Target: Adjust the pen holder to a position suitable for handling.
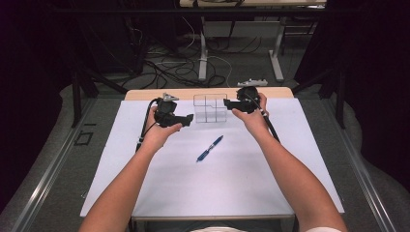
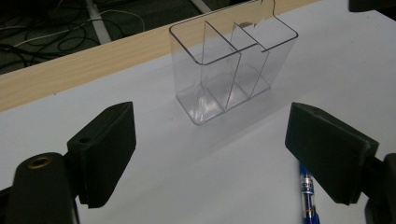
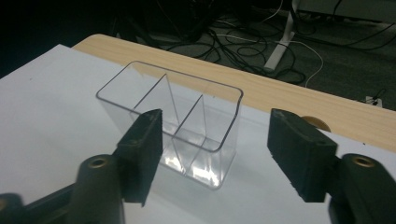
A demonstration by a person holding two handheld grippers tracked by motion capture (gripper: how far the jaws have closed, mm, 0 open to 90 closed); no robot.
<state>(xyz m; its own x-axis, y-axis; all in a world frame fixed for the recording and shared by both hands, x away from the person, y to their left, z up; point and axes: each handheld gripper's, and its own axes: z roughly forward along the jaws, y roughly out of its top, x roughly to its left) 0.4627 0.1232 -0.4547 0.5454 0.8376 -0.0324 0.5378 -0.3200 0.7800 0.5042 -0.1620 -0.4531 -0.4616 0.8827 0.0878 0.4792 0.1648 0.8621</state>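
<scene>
the clear organiser point(image 1: 210, 108) stands upright near the far edge of the worktop point(image 1: 159, 193), about midway between its left and right edges, on the white sheet just short of the bare wooden strip point(image 1: 145, 94) along that far edge. it is a transparent box with thin inner walls that split it into compartments, and all of them that can be seen through the plastic hold nothing.

the right gripper point(image 1: 231, 104) is just beside the organiser's right end, close to its rim; whether it touches the plastic cannot be told from above. in the right gripper view its two black jaws stand apart, with the near corner of the organiser point(image 3: 173, 126) seen between them and neither pad pressing on it.

the left gripper point(image 1: 187, 119) hangs just beside the organiser's left end, slightly nearer the person. in the left gripper view its jaws are wide apart with bare white sheet between them, and the organiser point(image 2: 231, 65) stands beyond them, clear of the pads.

a blue pen point(image 1: 210, 148) lies flat on the white sheet near the middle of the worktop, well on the person's side of the organiser and slanted, its upper end pointing toward the far right corner. its tip end shows beside the right-hand jaw in the left gripper view point(image 2: 308, 196).
</scene>
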